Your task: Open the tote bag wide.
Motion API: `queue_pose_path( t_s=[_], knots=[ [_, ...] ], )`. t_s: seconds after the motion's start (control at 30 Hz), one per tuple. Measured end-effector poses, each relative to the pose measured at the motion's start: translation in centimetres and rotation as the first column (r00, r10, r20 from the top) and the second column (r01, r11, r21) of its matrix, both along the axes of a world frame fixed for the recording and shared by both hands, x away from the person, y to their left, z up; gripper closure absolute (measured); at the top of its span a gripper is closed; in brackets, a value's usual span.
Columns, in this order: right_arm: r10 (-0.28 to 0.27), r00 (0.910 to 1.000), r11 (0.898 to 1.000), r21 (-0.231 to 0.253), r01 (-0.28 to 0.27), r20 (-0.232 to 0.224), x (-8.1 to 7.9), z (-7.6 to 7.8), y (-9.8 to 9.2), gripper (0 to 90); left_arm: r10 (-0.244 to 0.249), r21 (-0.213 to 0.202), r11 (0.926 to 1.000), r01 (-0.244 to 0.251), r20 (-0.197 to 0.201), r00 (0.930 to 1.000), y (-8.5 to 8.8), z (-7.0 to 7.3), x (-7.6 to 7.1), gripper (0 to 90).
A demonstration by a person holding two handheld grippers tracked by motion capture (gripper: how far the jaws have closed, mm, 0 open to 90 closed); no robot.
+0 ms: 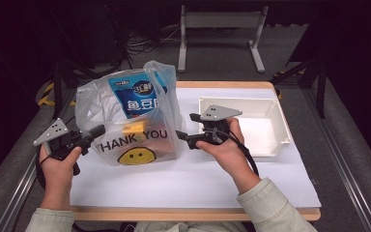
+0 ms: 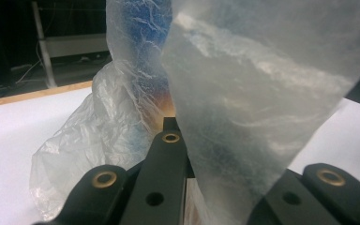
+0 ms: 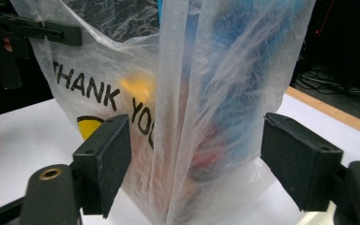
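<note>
- Plastic bag (image 1: 125, 125): translucent, printed "THANK YOU" above a yellow smiley, stood upright on the left half of the white table cover (image 1: 193, 179). It is seen between the two grippers, well apart from the tray. In the right gripper view its side fold (image 3: 178, 117) is seen running top to bottom between the jaws.
- Blue snack packet (image 1: 137, 96): held upright inside the bag, its top seen near the bag's open mouth. Orange and red contents lower in the bag are noted but cannot be identified through the film.
- White tray (image 1: 275, 123): rectangular, shallow, placed at the right rear of the table, just beyond the right hand.
- Right gripper (image 1: 183, 126): held level and pointed at the bag's right side. Jaws are spread wide, one on each side of the fold; the pads (image 3: 115, 159) are not pressed on the film.
- Left gripper (image 1: 96, 131): held at the bag's left edge. Jaws are pressed together, and a sheet of the bag's film (image 2: 243, 117) is pinched between them.
</note>
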State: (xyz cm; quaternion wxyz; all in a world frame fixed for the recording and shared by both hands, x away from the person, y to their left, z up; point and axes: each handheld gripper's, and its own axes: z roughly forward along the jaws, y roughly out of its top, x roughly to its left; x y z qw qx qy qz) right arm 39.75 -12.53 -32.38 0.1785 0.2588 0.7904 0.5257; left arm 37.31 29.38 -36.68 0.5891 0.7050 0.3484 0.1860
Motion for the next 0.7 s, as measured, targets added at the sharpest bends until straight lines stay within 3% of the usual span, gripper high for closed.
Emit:
queue_pose_path(
  t_s=[0.33,0.7],
  knots=[
    [-0.010,0.9996,1.000,0.015,0.010,0.027,1.3,0.9,1.9,22.1,-0.001,0.000,1.0000,0.001,-0.001,1.0000,0.0,0.0,0.0,89.1],
    [-0.027,0.9996,1.000,0.016,0.027,0.003,2.9,1.1,4.0,21.0,-0.005,0.000,1.0000,0.005,0.001,1.0000,0.0,0.0,0.0,89.1]
  ],
)
